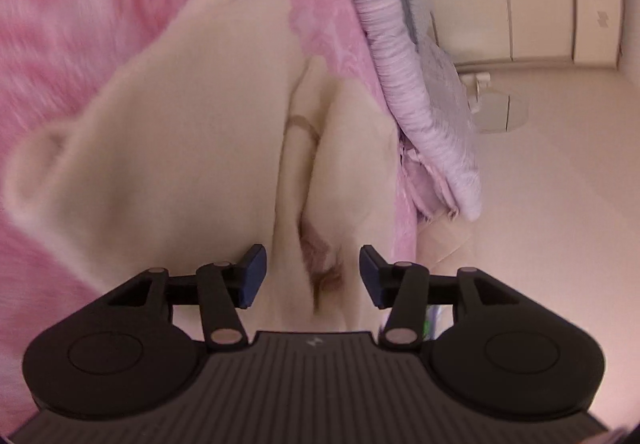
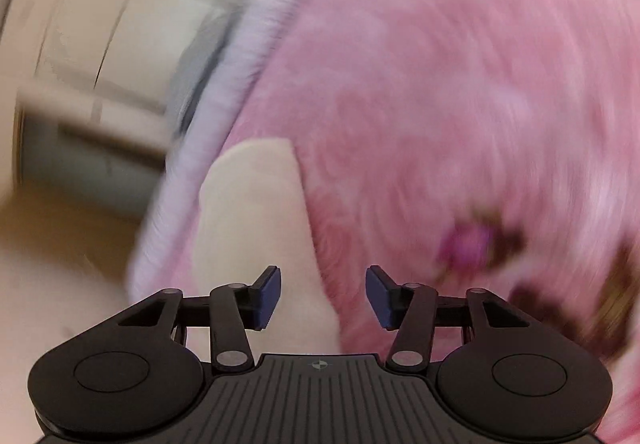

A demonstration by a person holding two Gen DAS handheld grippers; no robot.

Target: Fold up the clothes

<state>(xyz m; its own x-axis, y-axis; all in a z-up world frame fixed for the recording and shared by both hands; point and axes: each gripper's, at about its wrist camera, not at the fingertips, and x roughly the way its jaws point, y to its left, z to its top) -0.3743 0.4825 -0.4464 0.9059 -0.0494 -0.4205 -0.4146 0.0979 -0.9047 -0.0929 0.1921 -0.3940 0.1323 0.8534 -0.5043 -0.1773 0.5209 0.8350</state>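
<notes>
Cream garment (image 1: pixel 192 147) lies rumpled on pink blanket (image 1: pixel 60 3) | left gripper (image 1: pixel 312 276) spread, empty, over its central crease; right gripper (image 2: pixel 323 296) spread, empty, at one edge | judged: between folds; next needs an edge pinched

Cream garment (image 1: pixel 192 147) — brown print, mottled pink blanket (image 1: pixel 80 11), lilac ribbed quilt (image 1: pixel 384 27)

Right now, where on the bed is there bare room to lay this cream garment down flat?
The open pink blanket left of the cream garment is free. It is crowded toward the lilac ribbed bedding along the bed's edge, and near the blurred dark-patterned item in the right wrist view.
</notes>
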